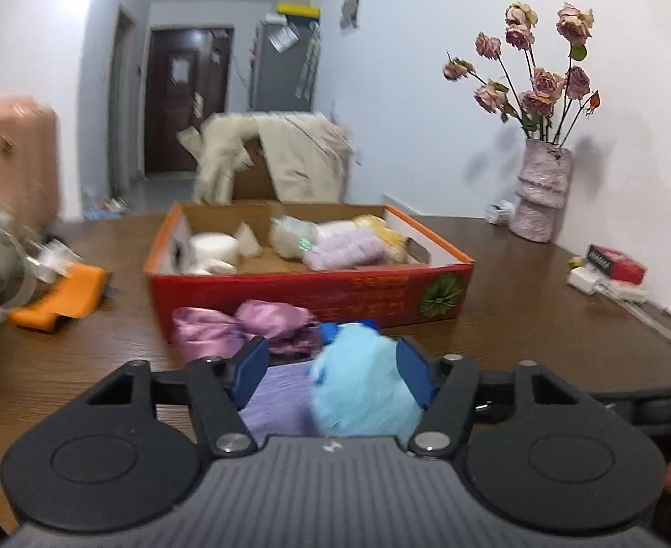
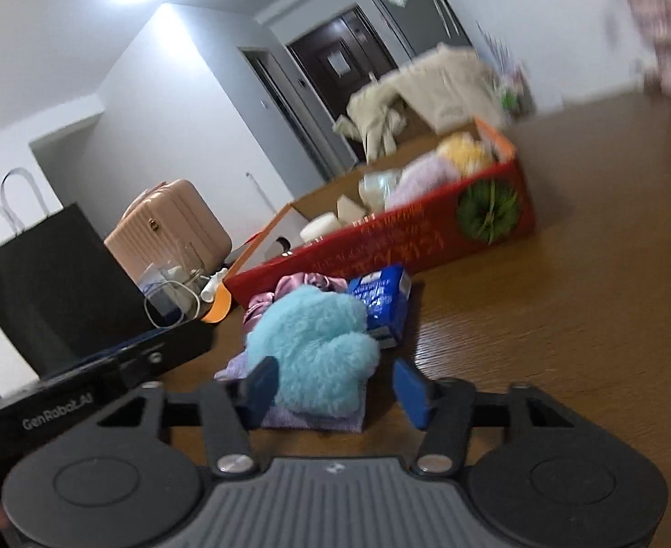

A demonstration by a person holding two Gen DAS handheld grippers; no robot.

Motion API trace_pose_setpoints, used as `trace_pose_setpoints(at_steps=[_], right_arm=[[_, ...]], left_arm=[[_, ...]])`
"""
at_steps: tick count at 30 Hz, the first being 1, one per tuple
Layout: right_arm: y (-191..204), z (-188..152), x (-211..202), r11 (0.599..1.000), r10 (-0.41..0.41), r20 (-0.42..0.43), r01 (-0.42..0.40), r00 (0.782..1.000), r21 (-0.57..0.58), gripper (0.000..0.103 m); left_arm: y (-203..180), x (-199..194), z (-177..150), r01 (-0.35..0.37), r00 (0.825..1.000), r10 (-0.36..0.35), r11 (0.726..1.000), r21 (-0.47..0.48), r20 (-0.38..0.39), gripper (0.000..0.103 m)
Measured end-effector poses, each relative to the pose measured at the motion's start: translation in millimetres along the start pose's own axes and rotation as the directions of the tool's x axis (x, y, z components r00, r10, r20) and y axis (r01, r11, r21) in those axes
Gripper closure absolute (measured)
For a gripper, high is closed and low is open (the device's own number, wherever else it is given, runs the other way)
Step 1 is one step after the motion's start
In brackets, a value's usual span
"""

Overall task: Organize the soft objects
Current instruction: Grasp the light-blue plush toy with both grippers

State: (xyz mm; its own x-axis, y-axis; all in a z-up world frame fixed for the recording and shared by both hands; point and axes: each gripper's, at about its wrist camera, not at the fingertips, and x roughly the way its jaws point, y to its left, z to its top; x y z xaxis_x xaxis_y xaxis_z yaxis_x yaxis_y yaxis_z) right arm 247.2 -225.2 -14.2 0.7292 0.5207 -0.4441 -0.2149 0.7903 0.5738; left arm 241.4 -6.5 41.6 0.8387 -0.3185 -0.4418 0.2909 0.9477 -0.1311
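A light-blue fluffy plush (image 1: 363, 388) lies on a folded lilac cloth (image 1: 276, 402) at the near table edge. My left gripper (image 1: 333, 372) is open around the plush: its right pad touches the fur and the left pad stands clear. In the right wrist view my right gripper (image 2: 335, 388) is also open, with the plush (image 2: 317, 347) against its left pad and a gap before the right one. Behind the plush lie a pink satin fabric (image 1: 244, 329) and a blue packet (image 2: 381, 301). The red cardboard box (image 1: 308, 292) holds white, lilac and yellow soft things.
A vase of dried roses (image 1: 541, 192) stands at the right wall, with a small red box (image 1: 618, 265) near it. An orange item (image 1: 61, 297) and clutter lie left. A black paper bag (image 2: 48, 287) and a pink case (image 2: 171, 228) stand left of the box.
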Motion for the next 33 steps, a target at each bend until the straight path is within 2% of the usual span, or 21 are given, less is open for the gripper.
trace_pose_setpoints(at_steps=[1, 3, 4, 8, 12, 17, 19, 24, 28, 31, 33], right_arm=[[-3, 1, 7, 1.0, 0.017, -0.005, -0.017, 1.0, 0.019, 0.055], [-10, 3, 21, 0.998, 0.03, -0.02, -0.029, 0.999, 0.059, 0.058], [-12, 3, 26, 0.997, 0.04, -0.028, -0.038, 0.999, 0.068, 0.058], [-24, -1, 41, 0.988, 0.095, -0.052, -0.088, 0.994, 0.125, 0.058], [-31, -1, 45, 0.977, 0.119, -0.054, -0.107, 0.991, 0.183, 0.059], [-30, 0, 47, 0.978, 0.125, -0.059, -0.113, 0.99, 0.175, 0.059], [-30, -1, 43, 0.977, 0.129, -0.036, -0.12, 0.991, 0.176, 0.062], [-21, -2, 21, 0.985, 0.114, 0.012, -0.114, 0.993, 0.13, 0.073], [-3, -4, -7, 0.994, 0.081, 0.015, -0.082, 0.997, 0.07, 0.078], [7, -5, -30, 0.996, 0.089, 0.038, -0.09, 0.995, 0.027, 0.081], [12, -5, -39, 0.997, 0.077, 0.027, -0.077, 0.997, -0.001, 0.082]], left_arm=[[3, 10, 2, 0.021, 1.0, -0.021, 1.0, -0.023, -0.018, 0.044], [9, 28, 3, 0.015, 0.998, -0.019, 0.998, -0.067, -0.065, 0.066], [13, 34, 2, 0.016, 0.996, -0.023, 0.996, -0.085, -0.085, 0.07], [32, 45, -7, 0.066, 0.993, -0.082, 0.983, -0.17, -0.09, 0.069], [50, 50, -14, 0.131, 0.985, -0.156, 0.955, -0.265, -0.074, 0.069], [46, 49, -13, 0.148, 0.982, -0.173, 0.955, -0.257, -0.075, 0.069], [42, 45, -12, 0.148, 0.982, -0.172, 0.955, -0.258, -0.075, 0.069], [39, 22, -15, 0.179, 0.978, -0.202, 0.94, -0.291, -0.053, 0.07], [33, -8, -21, 0.211, 0.972, -0.232, 0.926, -0.314, -0.033, 0.071], [26, -30, -24, 0.238, 0.968, -0.253, 0.917, -0.321, -0.004, 0.072], [22, -35, -29, 0.244, 0.963, -0.268, 0.909, -0.337, -0.025, 0.073]])
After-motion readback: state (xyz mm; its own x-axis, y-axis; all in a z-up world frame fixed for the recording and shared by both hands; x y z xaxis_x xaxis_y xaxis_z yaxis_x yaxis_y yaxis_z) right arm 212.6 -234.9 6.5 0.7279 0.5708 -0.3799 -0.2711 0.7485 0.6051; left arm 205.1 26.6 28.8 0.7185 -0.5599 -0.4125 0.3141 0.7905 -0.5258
